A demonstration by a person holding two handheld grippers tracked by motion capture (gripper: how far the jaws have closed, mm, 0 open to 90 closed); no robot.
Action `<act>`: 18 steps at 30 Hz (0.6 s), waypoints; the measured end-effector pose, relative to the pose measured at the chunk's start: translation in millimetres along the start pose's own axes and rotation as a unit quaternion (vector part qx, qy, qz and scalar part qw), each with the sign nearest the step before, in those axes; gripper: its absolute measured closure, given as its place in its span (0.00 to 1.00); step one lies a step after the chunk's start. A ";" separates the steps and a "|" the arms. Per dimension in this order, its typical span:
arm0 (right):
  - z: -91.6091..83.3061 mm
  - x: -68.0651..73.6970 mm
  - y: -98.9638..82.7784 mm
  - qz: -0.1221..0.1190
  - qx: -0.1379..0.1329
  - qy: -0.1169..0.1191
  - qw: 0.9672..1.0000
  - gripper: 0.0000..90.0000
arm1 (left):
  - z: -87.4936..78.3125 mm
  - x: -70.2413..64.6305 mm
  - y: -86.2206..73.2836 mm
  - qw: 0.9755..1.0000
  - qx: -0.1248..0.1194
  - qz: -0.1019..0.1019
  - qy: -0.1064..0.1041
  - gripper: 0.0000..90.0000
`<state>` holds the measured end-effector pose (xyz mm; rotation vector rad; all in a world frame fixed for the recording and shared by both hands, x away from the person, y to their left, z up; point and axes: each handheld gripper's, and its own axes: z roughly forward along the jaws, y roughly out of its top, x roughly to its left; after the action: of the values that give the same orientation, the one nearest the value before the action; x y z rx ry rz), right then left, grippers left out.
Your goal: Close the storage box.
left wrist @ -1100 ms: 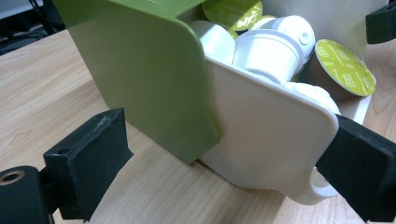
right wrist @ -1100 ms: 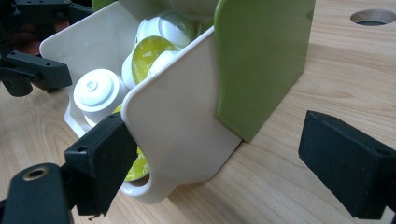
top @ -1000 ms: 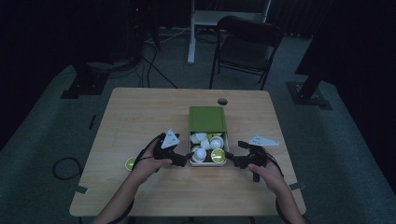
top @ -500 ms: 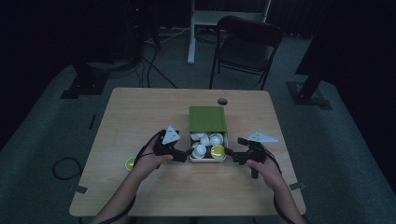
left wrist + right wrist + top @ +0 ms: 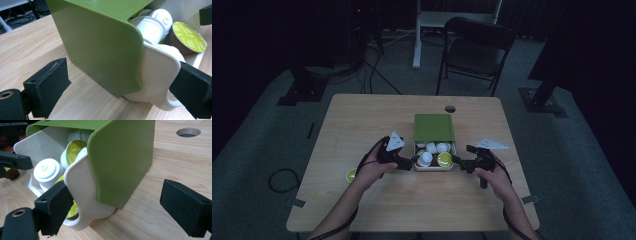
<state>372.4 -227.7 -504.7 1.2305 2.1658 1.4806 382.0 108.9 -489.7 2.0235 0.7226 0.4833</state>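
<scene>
A green box sleeve (image 5: pixel 434 127) lies mid-table with its white drawer (image 5: pixel 433 168) pulled out toward me. Inside the drawer sit white capsules (image 5: pixel 427 157) and a green-lidded capsule (image 5: pixel 444 159). My left gripper (image 5: pixel 407 162) is at the drawer's left front corner, open. In the left gripper view (image 5: pixel 122 77) its jaws straddle the sleeve (image 5: pixel 100 45); one jaw meets the drawer front (image 5: pixel 160 75), the other stands clear. My right gripper (image 5: pixel 462 164) is at the drawer's right corner, open. In the right gripper view (image 5: pixel 120 202) one jaw rests by the drawer front (image 5: pixel 82 192) and the other is well off the sleeve (image 5: pixel 125 157).
A loose green-lidded capsule (image 5: pixel 351 175) lies on the table left of my left hand. A round cable hole (image 5: pixel 450 108) is behind the box. A black chair (image 5: pixel 477 47) stands beyond the far table edge, and cables lie on the floor at left.
</scene>
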 end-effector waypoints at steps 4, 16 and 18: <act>1.7 -1.5 0.2 0.001 -0.003 -0.001 1.000 0.12 | 1.0 1.0 1.4 1.000 0.001 0.003 0.002 0.07; 7.2 -3.8 4.8 0.002 -0.002 -0.016 1.000 0.12 | 7.3 7.0 4.8 1.000 0.004 -0.001 0.012 0.07; 8.0 -4.4 5.3 0.003 -0.002 -0.017 1.000 0.12 | 8.0 7.5 5.6 1.000 0.005 0.001 0.014 0.07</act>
<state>382.6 -225.0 -504.9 1.2526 2.1395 1.4544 394.0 106.5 -488.6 2.0295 0.7417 0.5103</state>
